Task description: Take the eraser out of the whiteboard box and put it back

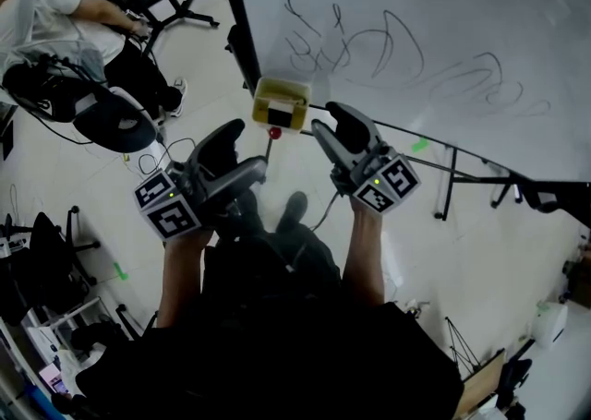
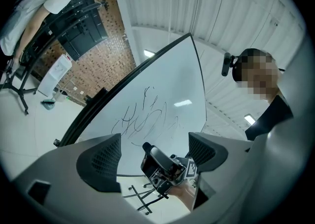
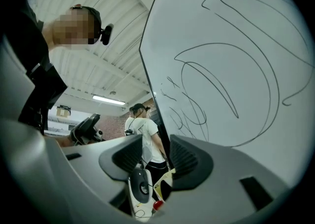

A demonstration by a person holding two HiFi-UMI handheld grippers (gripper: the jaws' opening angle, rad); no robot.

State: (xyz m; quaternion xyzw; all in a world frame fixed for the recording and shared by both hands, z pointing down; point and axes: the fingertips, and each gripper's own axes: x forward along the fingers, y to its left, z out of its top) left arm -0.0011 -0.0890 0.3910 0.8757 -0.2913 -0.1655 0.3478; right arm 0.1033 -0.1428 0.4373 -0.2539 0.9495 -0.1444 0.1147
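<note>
Both grippers are empty right now. The left gripper point(image 1: 242, 152) and right gripper point(image 1: 328, 123) each have their 2 jaws spread apart with nothing between them, and they hover near the yellow box point(image 1: 282, 93) on the edge of the whiteboard point(image 1: 416, 21). The eraser point(image 1: 280, 114) looks like the dark block sitting in that box, though it's pretty small in the head view. It's probably light, with a stiff back and soft felt, so not fragile or slippery. Best bet is to pinch the hard back across its 2 long sides, not the squishy felt.
</note>
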